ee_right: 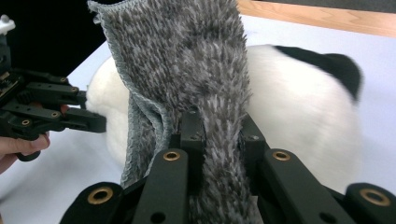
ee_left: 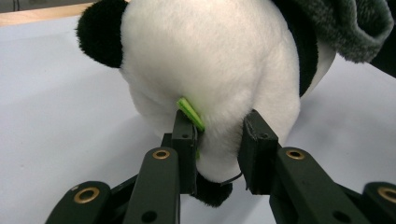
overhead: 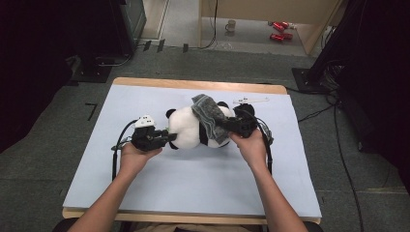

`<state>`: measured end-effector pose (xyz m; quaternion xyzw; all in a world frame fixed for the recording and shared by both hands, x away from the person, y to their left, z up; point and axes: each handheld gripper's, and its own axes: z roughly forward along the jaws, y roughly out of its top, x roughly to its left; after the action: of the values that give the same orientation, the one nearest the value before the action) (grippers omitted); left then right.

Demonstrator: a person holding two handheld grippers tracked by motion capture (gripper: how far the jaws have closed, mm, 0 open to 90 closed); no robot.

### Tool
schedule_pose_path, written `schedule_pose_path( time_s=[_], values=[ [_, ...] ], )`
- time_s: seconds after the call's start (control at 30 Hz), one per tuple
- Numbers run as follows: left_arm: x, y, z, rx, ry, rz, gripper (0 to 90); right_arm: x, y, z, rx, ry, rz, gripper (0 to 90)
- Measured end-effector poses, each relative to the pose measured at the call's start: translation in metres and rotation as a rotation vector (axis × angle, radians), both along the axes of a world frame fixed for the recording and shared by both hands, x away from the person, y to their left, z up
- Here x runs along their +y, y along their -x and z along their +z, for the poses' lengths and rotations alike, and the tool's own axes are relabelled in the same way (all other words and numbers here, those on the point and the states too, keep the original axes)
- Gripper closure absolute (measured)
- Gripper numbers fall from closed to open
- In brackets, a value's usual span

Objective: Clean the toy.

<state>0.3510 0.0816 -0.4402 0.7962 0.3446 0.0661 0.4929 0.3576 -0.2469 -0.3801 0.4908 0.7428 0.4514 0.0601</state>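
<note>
A black-and-white panda plush [overhead: 186, 126] lies in the middle of the pale mat [overhead: 193, 179]. My left gripper [overhead: 169, 137] is at its left end. In the left gripper view the jaws [ee_left: 217, 135] pinch a fold of the panda's white fur [ee_left: 210, 60], beside a small green tag [ee_left: 190, 113]. A grey fluffy cloth [overhead: 209, 116] is draped across the panda's body. My right gripper [overhead: 231, 126] is shut on that cloth [ee_right: 187, 60], its jaws [ee_right: 219, 123] clamping a bunched strip in front of the panda [ee_right: 303, 102]. The left gripper [ee_right: 95, 123] also appears at the left of the right gripper view.
A thin white stick-like object [overhead: 251, 100] lies near the table's far edge, behind the panda. The mat covers a wooden table [overhead: 193, 83]. A mug [overhead: 231, 25] and red items [overhead: 279, 29] sit on the floor far beyond. Dark equipment stands on both sides.
</note>
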Motion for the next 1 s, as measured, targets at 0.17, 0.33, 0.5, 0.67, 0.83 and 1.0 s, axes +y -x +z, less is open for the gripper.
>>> schedule_pose_path(
  time_s=[0.17, 0.33, 0.5, 0.67, 0.83, 1.0],
  values=[
    [0.001, -0.001, 0.000, 0.006, -0.003, 0.000, 71.7, -0.018, -0.002, 0.002, 0.025, -0.018, -0.026, 78.1],
    [0.002, -0.002, -0.001, 0.011, 0.000, 0.001, 71.7, -0.034, -0.003, -0.001, 0.045, -0.027, -0.054, 78.2],
    [0.003, -0.003, -0.001, 0.020, 0.002, 0.005, 71.8, -0.048, -0.006, -0.003, 0.057, -0.019, -0.093, 78.3],
    [0.005, -0.004, -0.002, 0.027, -0.002, 0.008, 72.1, -0.067, -0.006, -0.003, 0.058, 0.004, -0.166, 78.7],
    [0.004, -0.004, -0.002, 0.019, -0.005, 0.008, 72.3, -0.065, 0.002, 0.021, -0.003, -0.048, -0.154, 78.8],
    [0.002, -0.002, -0.001, 0.014, -0.002, 0.007, 72.3, -0.046, 0.010, 0.039, -0.049, -0.090, -0.083, 78.8]
  ],
)
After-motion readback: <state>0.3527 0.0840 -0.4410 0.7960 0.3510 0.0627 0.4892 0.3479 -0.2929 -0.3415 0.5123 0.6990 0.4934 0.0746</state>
